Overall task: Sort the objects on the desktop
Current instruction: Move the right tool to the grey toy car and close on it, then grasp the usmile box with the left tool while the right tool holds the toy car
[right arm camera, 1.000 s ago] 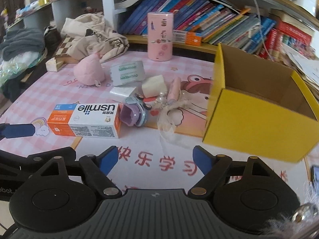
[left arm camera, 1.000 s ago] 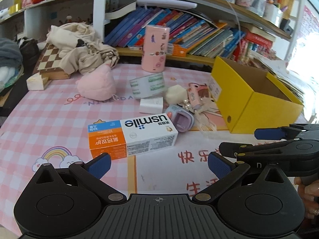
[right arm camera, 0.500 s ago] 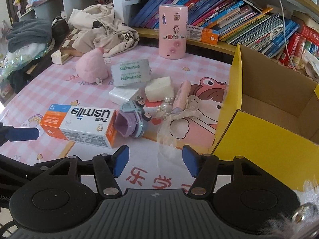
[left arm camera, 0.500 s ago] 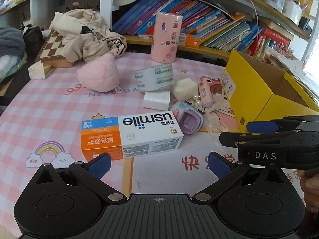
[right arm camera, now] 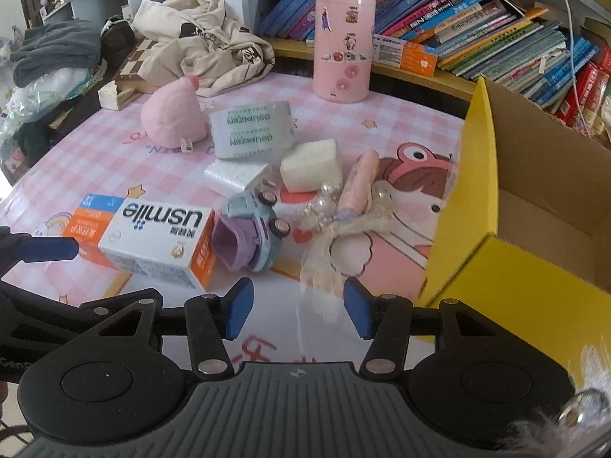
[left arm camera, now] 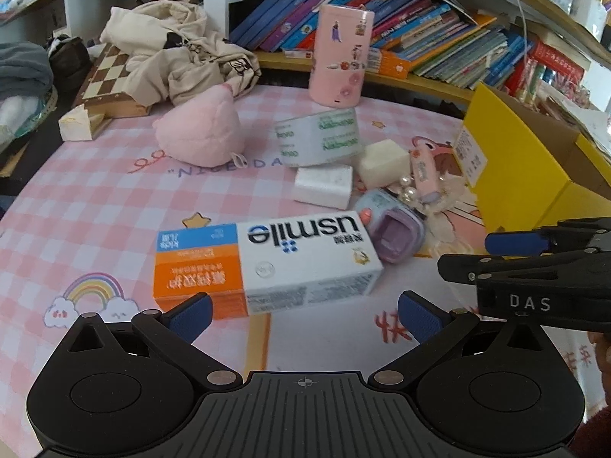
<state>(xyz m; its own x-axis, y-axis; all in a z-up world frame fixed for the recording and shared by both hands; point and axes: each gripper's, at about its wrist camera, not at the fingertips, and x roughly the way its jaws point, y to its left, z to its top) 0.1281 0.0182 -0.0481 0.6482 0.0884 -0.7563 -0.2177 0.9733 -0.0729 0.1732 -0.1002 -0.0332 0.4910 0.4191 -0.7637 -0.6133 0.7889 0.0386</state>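
A white and orange usmile box [left arm camera: 267,263] lies on the pink checked tabletop, just beyond my open, empty left gripper [left arm camera: 305,318]; it also shows in the right wrist view [right arm camera: 152,242]. Beside it lie a blue and purple toy car [right arm camera: 250,234], a white block [right arm camera: 311,166], a pink tube [right arm camera: 359,185], a lace and pearl hair piece [right arm camera: 336,244], a tape roll [right arm camera: 254,135] and a pink plush [right arm camera: 172,114]. An open yellow box [right arm camera: 534,229] stands at the right. My right gripper [right arm camera: 298,309] is open and empty, close before the lace piece.
A pink cylinder [right arm camera: 343,45] stands at the back before a shelf of books [right arm camera: 477,26]. A chessboard [left arm camera: 110,84] and a beige garment [left arm camera: 179,49] lie at the back left. The right gripper's side [left arm camera: 534,267] shows in the left wrist view.
Both grippers have moved forward toward the objects. The right gripper's fingers have narrowed but stay open. The objects have not moved.
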